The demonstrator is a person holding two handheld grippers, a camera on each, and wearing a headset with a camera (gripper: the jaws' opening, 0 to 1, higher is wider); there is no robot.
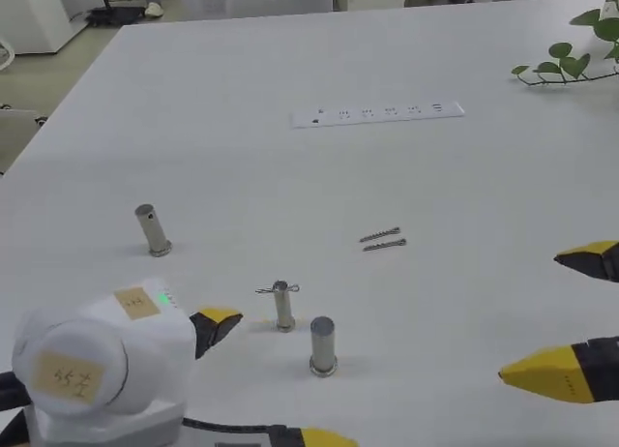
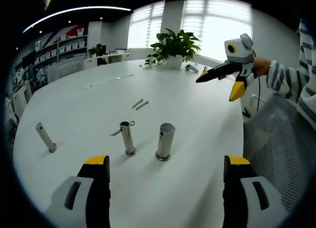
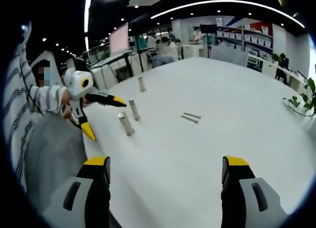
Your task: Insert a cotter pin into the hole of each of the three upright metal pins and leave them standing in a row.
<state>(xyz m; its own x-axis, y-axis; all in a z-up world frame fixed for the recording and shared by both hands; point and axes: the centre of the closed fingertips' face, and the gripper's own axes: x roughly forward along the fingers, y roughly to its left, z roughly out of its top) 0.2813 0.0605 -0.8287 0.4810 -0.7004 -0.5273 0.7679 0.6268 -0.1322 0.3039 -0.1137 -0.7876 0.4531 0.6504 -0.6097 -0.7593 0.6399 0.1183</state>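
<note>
Three upright metal pins stand on the white table: a left pin apart from the others, a middle pin and a thicker near pin. A cotter pin sits through the top of the middle pin. Two loose cotter pins lie side by side further right. My left gripper is open and empty just in front of the middle and near pins. My right gripper is open and empty at the right edge, well clear of the loose cotter pins.
A white power strip lies across the far middle of the table. A potted plant trails in at the far right corner. A mesh chair stands by the table's near edge. Shelves and desks fill the room behind.
</note>
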